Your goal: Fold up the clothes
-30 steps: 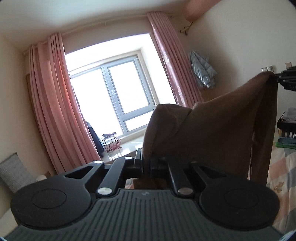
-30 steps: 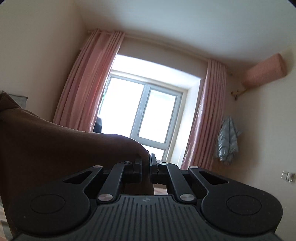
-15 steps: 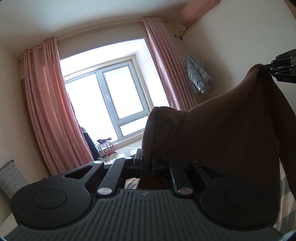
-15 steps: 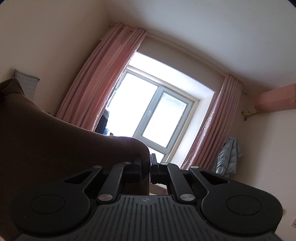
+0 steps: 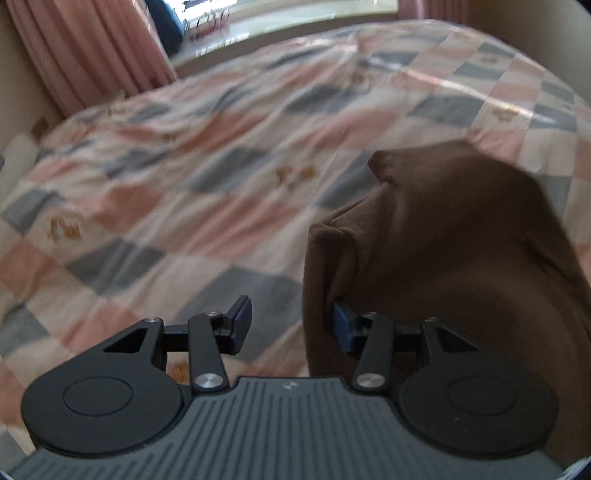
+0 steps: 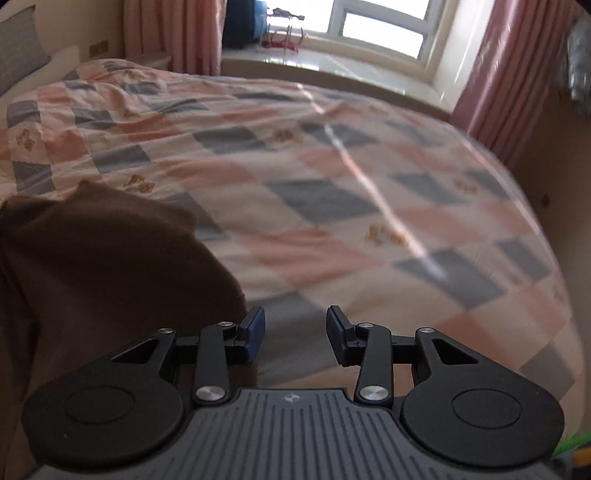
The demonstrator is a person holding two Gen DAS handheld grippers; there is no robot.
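**Desk:** Brown garment (image 5: 461,258) on the checked quilt (image 5: 184,177) — where exactly does it sit?

**Photographer:** Seen from the left wrist, it lies heaped on the quilt to the right of the left claw (image 5: 291,323), its folded edge draped over and against that claw's right-hand finger. From the right wrist, the same garment (image 6: 103,258) sits to the left of the right claw (image 6: 295,332), with its near edge just beside that claw's left finger.

**Desk:** Are the claws grasping it?

**Photographer:** No. The left claw is released, fingers spread wide, and cloth covers part of one finger but nothing is pinched between the two. The right claw is also spread apart, with only quilt visible in the gap.

**Desk:** What surrounds the garment?

**Photographer:** The quilt, in pink, grey and white squares with small tan motifs, covers the bed on every side of it. Beyond the garment, at the far edge of the bed, runs a windowsill (image 6: 332,51) under a bright window (image 6: 380,22), flanked by pink curtains (image 6: 495,81). To the far left of the garment, in the right-wrist view, a grey pillow (image 6: 18,44) rests at the head of the bed. Both views are slightly blurred.
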